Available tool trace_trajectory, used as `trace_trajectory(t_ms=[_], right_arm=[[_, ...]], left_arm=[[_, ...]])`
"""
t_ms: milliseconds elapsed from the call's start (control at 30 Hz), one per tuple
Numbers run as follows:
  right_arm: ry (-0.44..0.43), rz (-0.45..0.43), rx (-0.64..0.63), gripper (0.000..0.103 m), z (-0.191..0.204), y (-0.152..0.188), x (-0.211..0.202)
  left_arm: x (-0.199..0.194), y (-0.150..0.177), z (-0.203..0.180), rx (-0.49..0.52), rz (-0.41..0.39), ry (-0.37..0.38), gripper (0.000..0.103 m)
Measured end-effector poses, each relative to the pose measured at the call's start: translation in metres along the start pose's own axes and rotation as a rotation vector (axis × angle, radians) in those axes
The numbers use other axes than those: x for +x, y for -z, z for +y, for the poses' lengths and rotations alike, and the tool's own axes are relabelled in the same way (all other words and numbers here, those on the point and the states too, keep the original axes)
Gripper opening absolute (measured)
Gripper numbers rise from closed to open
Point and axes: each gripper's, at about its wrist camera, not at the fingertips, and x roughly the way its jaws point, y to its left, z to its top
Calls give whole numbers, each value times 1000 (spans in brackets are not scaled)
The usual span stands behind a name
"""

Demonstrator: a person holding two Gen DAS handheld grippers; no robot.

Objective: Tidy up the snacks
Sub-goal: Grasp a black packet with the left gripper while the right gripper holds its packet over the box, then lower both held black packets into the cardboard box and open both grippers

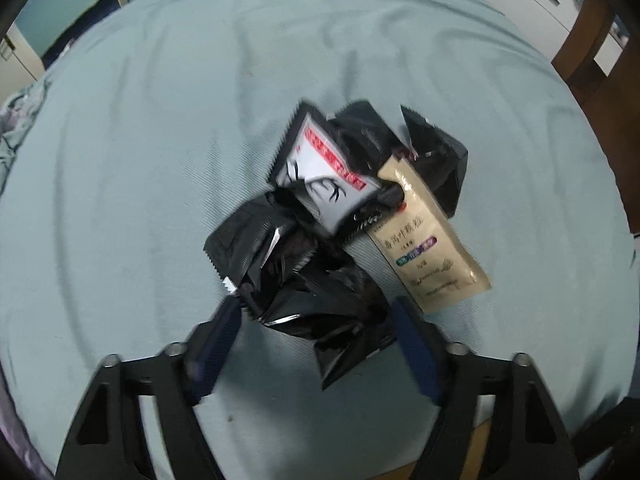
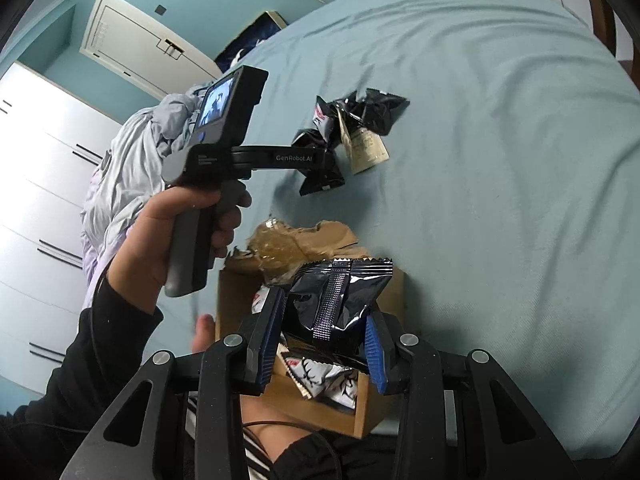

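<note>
A heap of snack packets lies on the light blue bedsheet [image 1: 120, 200]: several black packets, a white and red packet with an antler print [image 1: 320, 172] and a beige sachet [image 1: 428, 256]. My left gripper [image 1: 316, 308] points down at the heap's near side. A crumpled black packet [image 1: 320, 312] sits between its blurred fingers [image 1: 224, 328], and no firm pinch shows. My right gripper [image 2: 324, 320] is shut on another black packet [image 2: 340, 300], held over an open cardboard box [image 2: 372, 412]. The heap [image 2: 360, 120] and the left gripper [image 2: 326, 164] also show in the right wrist view.
Antler-print packets [image 2: 320, 376] lie inside the box, which has a torn flap [image 2: 304, 240]. A person's hand [image 2: 180, 232] in a black sleeve holds the left tool. Crumpled grey bedding [image 2: 132, 152] lies at the bed's left, white cupboards beyond. Wooden furniture [image 1: 592, 60] stands at the far right.
</note>
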Motion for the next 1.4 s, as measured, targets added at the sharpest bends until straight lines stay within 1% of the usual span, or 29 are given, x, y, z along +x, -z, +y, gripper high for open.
trace_trajectory(t_ms=[33,67,100,133,167,233,267,300,333,367,400,433,567,633,733,900,967,1067,1200,1300,1400], right_arm=[[-4,1,10,35,-1,-2,1],[-7,1,16,35,0,-2,2],[-10,2,24,35,0,-2,2],[-8,1,29,35,0,-2,2],[-2,-1,31,35,0,-1,3],[13,-2,26,35,2,0,4],[20,-3,20,35,4,1,4],[27,-6,9,35,7,2,3],[32,-8,-1,35,10,4,3],[39,-11,-14,35,13,4,3],[48,-13,-22,35,15,5,3],[54,-14,-29,35,16,6,3],[67,-13,-39,35,19,7,4],[70,-16,-42,35,20,8,3],[71,-22,-40,35,19,9,2],[61,-33,-37,35,19,11,-3],[52,-38,-48,35,21,12,-5],[55,-33,-59,35,22,13,-4],[57,-23,-56,35,21,12,-2],[51,-22,-51,35,20,12,-2],[56,-18,-47,35,19,10,0]], left_arm=[[2,1,-1,1,0,24,55],[2,4,-2,1,-4,33,55],[0,5,-2,4,-16,35,52],[-3,7,-2,4,-26,35,47],[-6,9,-1,-1,-32,42,46],[-18,15,1,-28,-55,74,40],[-23,18,2,-39,-68,81,39],[-29,21,3,-48,-83,82,36],[-37,25,3,-55,-102,77,26],[-43,30,2,-54,-116,70,20],[-47,34,2,-53,-127,72,8],[-54,40,0,-52,-142,70,5],[-69,57,-1,-44,-175,49,5],[-72,57,10,-70,-182,70,4],[-80,69,24,-124,-197,106,4],[-113,90,29,-145,-272,124,4],[-128,103,27,-140,-303,134,4],[-141,120,20,-112,-323,138,4],[-152,147,8,-60,-333,157,4],[-157,166,-2,-20,-340,130,4],[-159,181,-10,-3,-336,150,4]])
